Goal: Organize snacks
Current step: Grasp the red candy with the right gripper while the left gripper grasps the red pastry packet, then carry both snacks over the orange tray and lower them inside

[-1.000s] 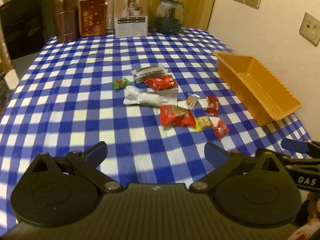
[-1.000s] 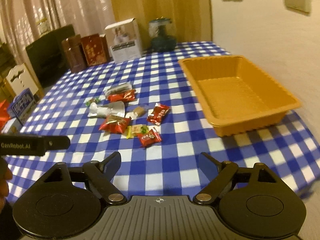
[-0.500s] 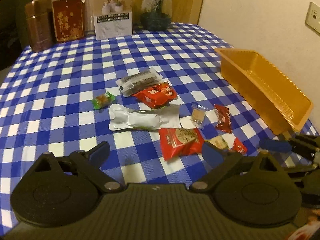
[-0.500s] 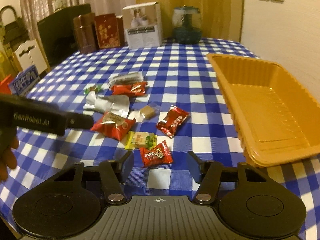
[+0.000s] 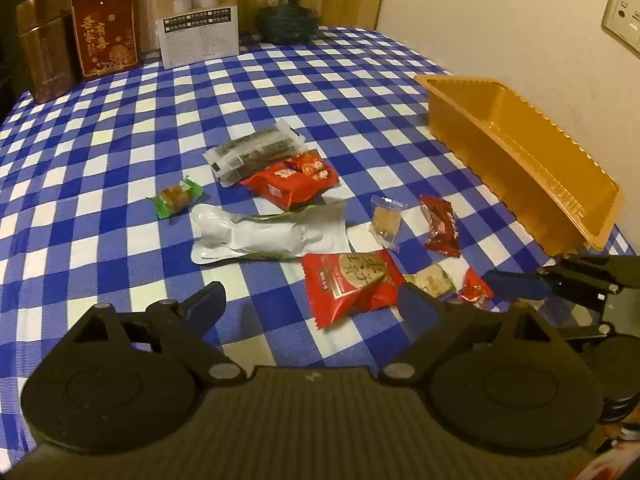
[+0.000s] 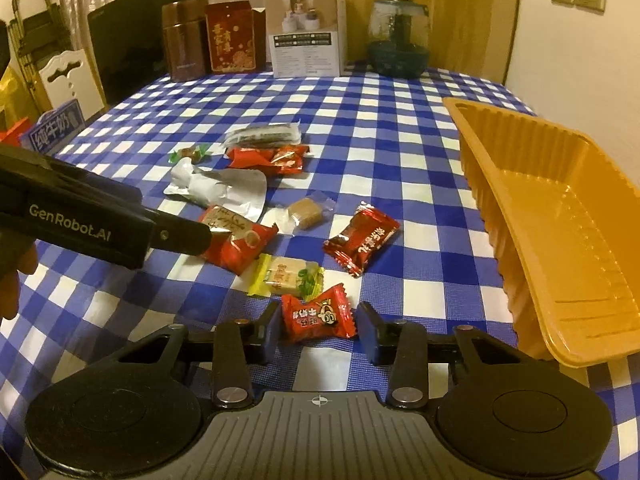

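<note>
Right hand-held gripper [image 6: 318, 330]: jaws closing around small red crinkled candy wrapper [image 6: 318, 316], not yet clamped. Left hand-held gripper [image 5: 310, 300]: released, closing slightly, above blue-checked tabletop [image 5: 120, 120]. Orange plastic tray [image 6: 560, 240]: empty.

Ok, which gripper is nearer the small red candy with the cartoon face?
Right. The right gripper is closing around the small red candy; the left gripper stands open over the big red packet beside it.

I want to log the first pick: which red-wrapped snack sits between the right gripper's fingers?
The small red candy with the cartoon face, nearest the table edge; the right gripper is closing around it.
</note>
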A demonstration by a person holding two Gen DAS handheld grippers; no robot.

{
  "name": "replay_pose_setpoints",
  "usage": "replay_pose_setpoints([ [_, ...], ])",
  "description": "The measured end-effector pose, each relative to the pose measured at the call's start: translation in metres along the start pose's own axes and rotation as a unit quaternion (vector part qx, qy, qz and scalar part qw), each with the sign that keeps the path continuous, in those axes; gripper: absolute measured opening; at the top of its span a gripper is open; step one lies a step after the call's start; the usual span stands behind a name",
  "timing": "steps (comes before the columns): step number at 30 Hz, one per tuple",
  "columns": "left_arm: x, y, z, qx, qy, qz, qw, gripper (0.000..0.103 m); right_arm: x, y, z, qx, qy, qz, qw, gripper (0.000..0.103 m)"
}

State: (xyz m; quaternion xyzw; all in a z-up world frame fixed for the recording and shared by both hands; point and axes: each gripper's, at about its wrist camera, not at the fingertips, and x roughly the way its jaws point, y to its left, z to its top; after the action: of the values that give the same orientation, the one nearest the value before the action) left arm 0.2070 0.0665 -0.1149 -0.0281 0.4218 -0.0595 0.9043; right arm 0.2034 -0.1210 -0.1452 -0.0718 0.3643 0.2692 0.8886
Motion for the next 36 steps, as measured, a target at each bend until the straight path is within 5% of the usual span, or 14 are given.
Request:
replay_pose_setpoints([
  [4, 0.003, -0.003, 0.000, 0.000, 0.002, -0.011, 0.9999, 0.092, -0.001, 0.002, 0.001, 0.005, -0.001, -0.004, 1.000, 0.026],
  [10, 0.008, -0.009, 0.001, 0.004, -0.005, -0.016, 0.9998, 0.091, -0.008, -0.006, 0.003, 0.033, -0.012, -0.018, 0.999, 0.025],
  [23, 0.025, -0.018, 0.004, -0.010, -0.010, -0.016, 0.9998, 0.070, -0.011, -0.019, 0.000, 0.076, -0.005, -0.041, 0.996, 0.025],
  [30, 0.028, -0.012, 0.002, -0.025, -0.004, -0.005, 0.9997, 0.033, -0.011, -0.017, 0.000, 0.077, -0.005, -0.042, 0.996, 0.024],
  [36, 0.027, -0.006, 0.003, -0.043, -0.008, -0.006, 0.9990, 0.032, -0.011, -0.017, 0.000, 0.077, -0.004, -0.041, 0.996, 0.024],
])
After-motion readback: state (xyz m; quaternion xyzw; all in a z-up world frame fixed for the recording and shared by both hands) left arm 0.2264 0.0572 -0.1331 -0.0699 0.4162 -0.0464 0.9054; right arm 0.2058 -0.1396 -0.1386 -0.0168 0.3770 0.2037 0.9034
